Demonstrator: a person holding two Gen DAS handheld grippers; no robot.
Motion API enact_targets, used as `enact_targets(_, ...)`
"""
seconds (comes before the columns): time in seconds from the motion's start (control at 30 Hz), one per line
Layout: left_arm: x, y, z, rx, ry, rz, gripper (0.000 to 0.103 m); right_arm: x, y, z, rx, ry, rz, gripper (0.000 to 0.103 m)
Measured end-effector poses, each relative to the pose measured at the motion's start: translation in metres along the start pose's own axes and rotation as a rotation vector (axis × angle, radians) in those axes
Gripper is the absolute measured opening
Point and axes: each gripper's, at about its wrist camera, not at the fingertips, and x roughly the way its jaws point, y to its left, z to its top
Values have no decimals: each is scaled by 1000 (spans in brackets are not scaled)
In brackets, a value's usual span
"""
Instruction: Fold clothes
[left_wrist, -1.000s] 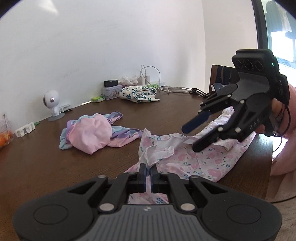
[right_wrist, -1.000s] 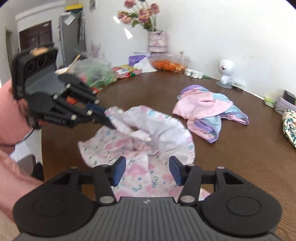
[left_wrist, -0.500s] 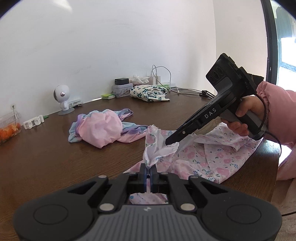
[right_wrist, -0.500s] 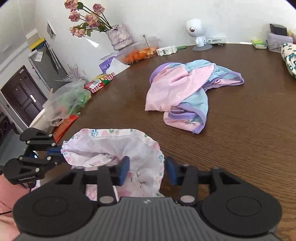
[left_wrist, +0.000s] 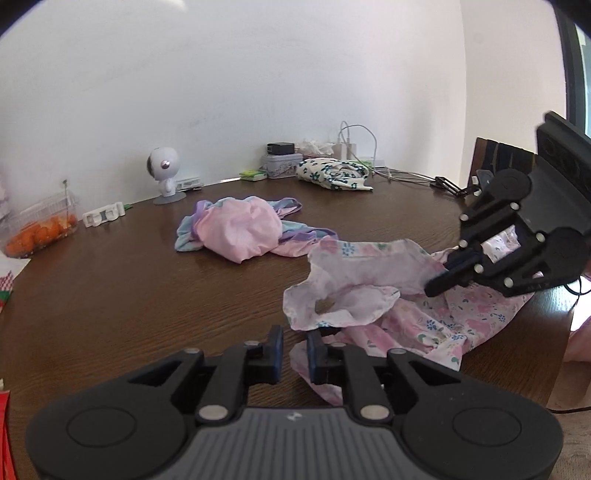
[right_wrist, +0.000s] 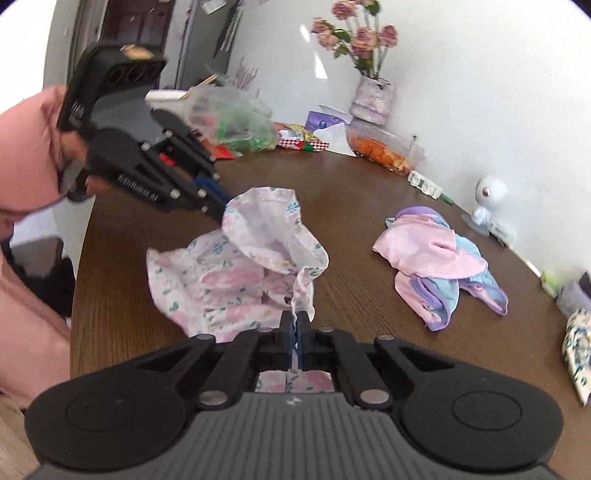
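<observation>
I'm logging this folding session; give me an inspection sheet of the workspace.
Surface: brown wooden table.
Job's things: floral garment crumpled near the edge; pink-purple garment and green-flowered garment lie apart from it.
Clutter: white camera figure, box of orange fruit, bagged greens, flower vase.
Grippers: left gripper narrowly open, nothing between its fingers; right gripper shut on the floral garment's edge.
Cables: white charger cables by the wall.
Surroundings: white wall, dark door.

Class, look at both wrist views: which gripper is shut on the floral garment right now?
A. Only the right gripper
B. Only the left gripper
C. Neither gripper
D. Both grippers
A. The right gripper has its fingers pressed together on a fold of the floral garment, while the left gripper shows a gap between its fingers with no cloth in it.
</observation>
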Motion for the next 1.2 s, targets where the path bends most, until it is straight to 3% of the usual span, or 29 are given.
enact_targets(0.07, -7, 6, 0, -41, -2, 15, 44, 2, 18, -2, -120, 24, -27, 2)
enact_targets(0.13, -17, 10, 4, -73, -13, 31, 59, 5, 33, -5, -210, 48, -48, 2)
enact_targets(0.27, -39, 16, 35, -148, -62, 22, 60, 9, 52, -10, -335, 77, -67, 3)
enact_targets(0.37, -37, 0, 68, -141, -58, 11, 60, 11, 63, -13, -424, 87, -95, 3)
enact_targets(0.47, -12, -27, 89, -54, 36, 64, 60, 11, 75, -18, -528, 85, -147, 3)
enact_targets(0.53, 10, -40, 92, -21, 106, 68, 53, 10, 83, -24, -594, 83, -174, 3)
enact_targets(0.6, 29, -48, 89, -10, 155, 40, 20, 11, 88, -30, -647, 90, -186, 3)
enact_targets(0.67, 46, -57, 79, 9, 213, 11, 3, 11, 92, -35, -687, 92, -196, 5)
enact_targets(0.73, 56, -66, 67, 46, 256, 10, 3, 8, 92, -37, -680, 84, -195, 12)
enact_targets(0.77, 60, -69, 60, 64, 275, 19, 3, 2, 88, -35, -635, 69, -185, 18)
enact_targets(0.8, 61, -71, 54, 73, 287, 27, 3, -4, 84, -33, -589, 53, -174, 34)
enact_targets(0.83, 60, -72, 49, 74, 294, 35, 3, -11, 77, -31, -524, 34, -162, 44)
enact_targets(0.93, 55, -72, 36, 63, 300, 51, 4, -39, 40, -21, -198, -37, -73, 49)
enact_targets(1.03, 50, -72, 25, 41, 288, 70, 5, -56, -6, -21, 146, -86, -46, 51)
enact_targets(1.2, 47, -78, 21, 34, 273, 104, 5, -51, -79, -53, 721, -109, 70, 49)
